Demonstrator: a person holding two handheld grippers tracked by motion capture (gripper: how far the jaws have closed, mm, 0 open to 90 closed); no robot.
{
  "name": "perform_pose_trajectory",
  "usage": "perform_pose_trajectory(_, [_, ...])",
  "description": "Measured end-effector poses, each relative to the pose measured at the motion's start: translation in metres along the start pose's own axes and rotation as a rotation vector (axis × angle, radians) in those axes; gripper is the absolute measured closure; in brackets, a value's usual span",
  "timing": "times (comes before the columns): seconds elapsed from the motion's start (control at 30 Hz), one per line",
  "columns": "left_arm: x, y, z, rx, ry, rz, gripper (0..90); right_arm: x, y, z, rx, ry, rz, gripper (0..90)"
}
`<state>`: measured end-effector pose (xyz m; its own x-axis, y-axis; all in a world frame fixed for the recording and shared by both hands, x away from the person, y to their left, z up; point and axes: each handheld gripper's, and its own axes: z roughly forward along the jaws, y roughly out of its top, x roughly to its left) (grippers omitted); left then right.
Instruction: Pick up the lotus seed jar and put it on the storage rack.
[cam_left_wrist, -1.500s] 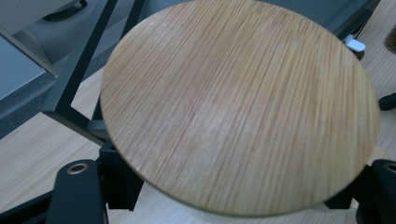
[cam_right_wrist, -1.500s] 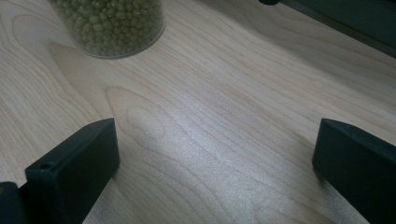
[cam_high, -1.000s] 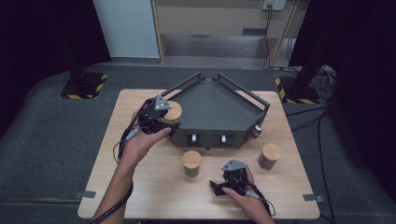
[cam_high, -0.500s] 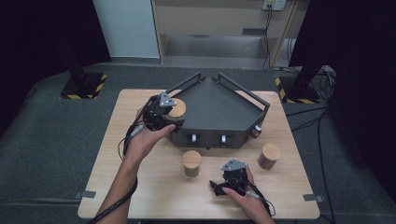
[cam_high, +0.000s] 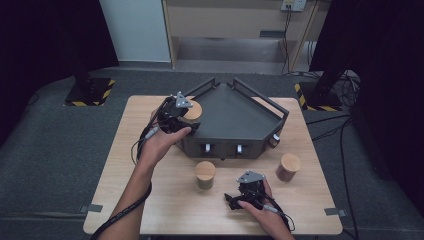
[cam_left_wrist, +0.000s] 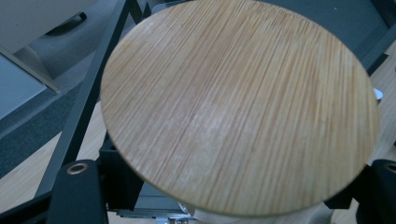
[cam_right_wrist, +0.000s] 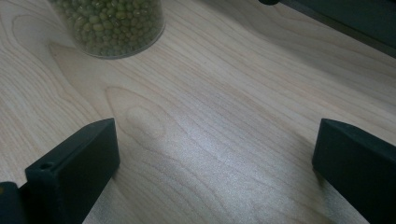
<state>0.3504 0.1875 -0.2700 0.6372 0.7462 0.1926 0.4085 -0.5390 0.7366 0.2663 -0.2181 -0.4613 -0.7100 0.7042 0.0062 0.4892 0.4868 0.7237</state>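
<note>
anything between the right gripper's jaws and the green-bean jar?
Nothing. In the right gripper view, bare wooden table runs from the open right gripper to the green-bean jar. The high view shows the same gap.

A staged test space, probably a robotics lab rather than a home or kitchen; a small wooden table (cam_high: 150, 200) stands alone on grey carpet, tape tabs (cam_high: 91, 208) marking its corners; at ten and two o'clock, dark stand bases edged in yellow-and-black hazard tape (cam_high: 85, 97); black curtains hang at both sides; cables (cam_high: 345, 132) trail over the floor at three o'clock; at twelve o'clock a wall socket (cam_high: 293, 4) with leads above a plain cabinet.
</note>
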Motion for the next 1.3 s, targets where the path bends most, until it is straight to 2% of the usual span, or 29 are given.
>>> perform_pose_trajectory(0.57, [0.010, 0.002, 0.025, -0.001, -0.006, -0.025, 24.2, 0.000, 0.000, 0.000, 0.000, 0.000, -0.001, 0.8])
perform_pose_trajectory(0.93, [0.012, 0.001, 0.038, 0.027, -0.013, -0.029, 24.2, 0.000, 0.000, 0.000, 0.000, 0.000, -0.003, 0.8])
perform_pose_trajectory(1.3, [0.013, -0.007, 0.050, 0.025, -0.019, -0.056, 24.2, 0.000, 0.000, 0.000, 0.000, 0.000, -0.002, 0.8])
